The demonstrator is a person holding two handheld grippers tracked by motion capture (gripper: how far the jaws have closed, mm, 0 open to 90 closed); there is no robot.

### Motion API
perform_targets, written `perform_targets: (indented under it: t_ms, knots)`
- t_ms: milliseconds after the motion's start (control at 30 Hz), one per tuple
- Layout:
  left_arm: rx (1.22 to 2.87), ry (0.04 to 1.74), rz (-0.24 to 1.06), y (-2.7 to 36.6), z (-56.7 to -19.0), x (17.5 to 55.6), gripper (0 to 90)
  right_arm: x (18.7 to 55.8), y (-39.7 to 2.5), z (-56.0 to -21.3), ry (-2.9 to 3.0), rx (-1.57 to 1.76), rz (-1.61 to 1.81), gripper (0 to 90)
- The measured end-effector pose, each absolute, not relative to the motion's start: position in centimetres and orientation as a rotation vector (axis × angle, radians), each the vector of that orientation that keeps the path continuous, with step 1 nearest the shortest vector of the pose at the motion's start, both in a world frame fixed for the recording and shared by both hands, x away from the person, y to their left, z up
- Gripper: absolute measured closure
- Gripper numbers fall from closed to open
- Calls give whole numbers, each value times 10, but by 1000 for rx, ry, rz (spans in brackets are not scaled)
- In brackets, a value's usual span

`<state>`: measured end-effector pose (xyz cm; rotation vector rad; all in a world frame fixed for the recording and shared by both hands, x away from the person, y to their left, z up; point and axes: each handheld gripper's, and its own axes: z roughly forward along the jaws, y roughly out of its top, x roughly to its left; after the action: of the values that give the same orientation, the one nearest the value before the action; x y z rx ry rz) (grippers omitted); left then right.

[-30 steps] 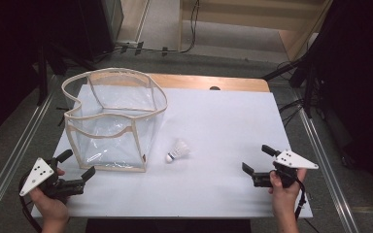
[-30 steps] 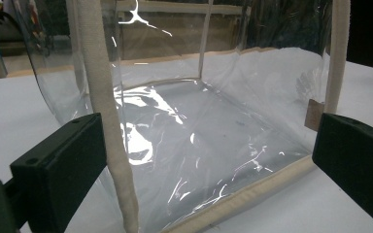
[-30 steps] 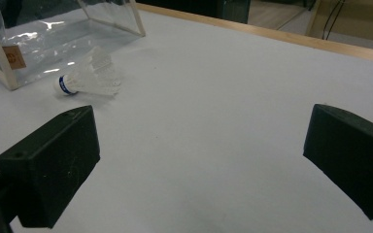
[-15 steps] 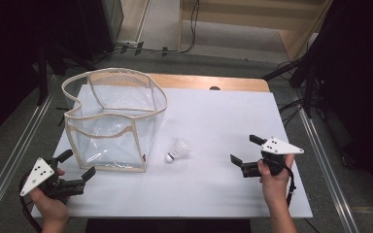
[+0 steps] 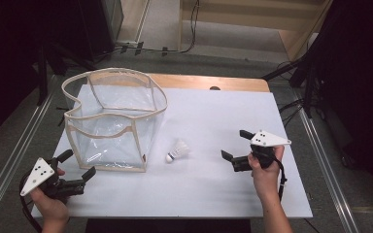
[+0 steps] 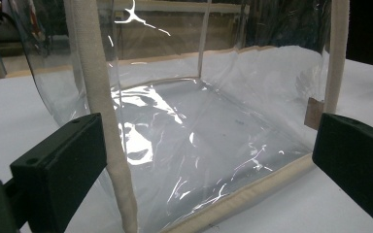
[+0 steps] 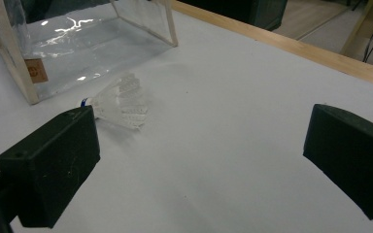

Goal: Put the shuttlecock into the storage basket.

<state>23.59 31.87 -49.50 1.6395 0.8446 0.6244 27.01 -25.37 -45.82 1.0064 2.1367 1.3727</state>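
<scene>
A white shuttlecock lies on its side on the white table, just right of a clear plastic bag with cream trim. My right gripper is open, a short way right of the shuttlecock and pointing at it, nothing between its jaws. My left gripper is open at the front left corner of the table, its jaws facing the bag's near wall from close by without touching it.
The white sheet covers the table, and a strip of wooden edge shows at the back. Dark stands and cables crowd the right side. Metal rails run along both sides of the table.
My right gripper has moved left and a little forward over the table, closing on the shuttlecock. The left gripper, the bag and the shuttlecock have stayed put.
</scene>
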Motion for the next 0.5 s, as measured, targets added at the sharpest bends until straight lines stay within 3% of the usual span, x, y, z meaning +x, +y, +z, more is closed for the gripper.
perform_targets:
  t_ms: [500]
  knots:
    - [1639,844,623,319,-495,236,0,284,-232,-452,2193,965,1379,0]
